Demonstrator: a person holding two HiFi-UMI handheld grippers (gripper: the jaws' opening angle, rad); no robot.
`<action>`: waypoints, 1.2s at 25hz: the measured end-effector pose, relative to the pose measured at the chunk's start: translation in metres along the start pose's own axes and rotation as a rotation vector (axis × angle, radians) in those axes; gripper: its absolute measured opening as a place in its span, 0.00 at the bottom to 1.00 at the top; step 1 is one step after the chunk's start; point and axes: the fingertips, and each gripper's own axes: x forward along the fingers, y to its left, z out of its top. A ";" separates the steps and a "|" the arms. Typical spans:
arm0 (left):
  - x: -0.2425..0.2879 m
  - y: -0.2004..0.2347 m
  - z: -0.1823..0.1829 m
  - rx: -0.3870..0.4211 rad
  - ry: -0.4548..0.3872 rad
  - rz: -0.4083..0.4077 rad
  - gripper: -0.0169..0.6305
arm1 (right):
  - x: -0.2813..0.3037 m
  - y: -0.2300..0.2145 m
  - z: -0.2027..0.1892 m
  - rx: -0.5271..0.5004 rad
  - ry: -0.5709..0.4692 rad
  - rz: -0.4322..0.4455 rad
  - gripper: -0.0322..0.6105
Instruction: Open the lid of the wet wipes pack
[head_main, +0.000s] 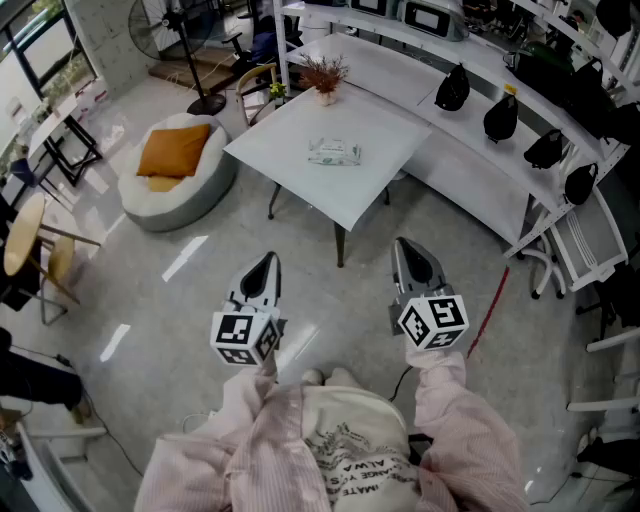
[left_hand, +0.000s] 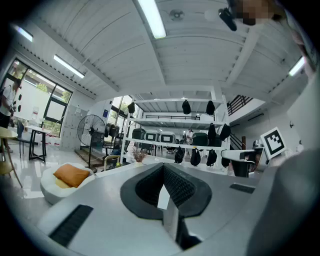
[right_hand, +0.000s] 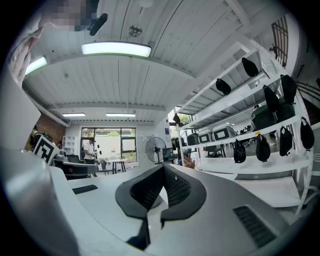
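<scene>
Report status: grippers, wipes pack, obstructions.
Left gripper and right gripper shut, empty, well short of the table. Wet wipes pack lies flat mid-table, untouched. Potted plant at far corner, apart from pack.

Floor (head_main: 330, 300) in front of the table (head_main: 280, 140) — open right up to its near corner. Tabletop: bare on every side of the wet wipes pack (head_main: 334, 152), which lies near the middle. The potted plant (head_main: 324, 78) stands at the far corner, well apart from the pack. Left flank: round beanbag seat (head_main: 190, 195) with an orange cushion (head_main: 173, 150), near the table's left corner. Right flank — long white counter (head_main: 480, 165) carrying black bags (head_main: 452, 90), just beside the table's right edge, with only a narrow gap between.
</scene>
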 end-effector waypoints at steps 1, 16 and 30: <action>0.001 -0.003 -0.002 -0.005 0.002 0.003 0.03 | -0.001 -0.003 -0.001 0.000 0.003 0.004 0.05; 0.000 -0.026 -0.020 -0.051 0.012 0.085 0.03 | -0.008 -0.033 -0.002 0.021 -0.038 0.116 0.05; 0.004 -0.030 -0.026 -0.066 0.037 0.079 0.03 | -0.002 -0.044 -0.021 0.064 -0.012 0.094 0.27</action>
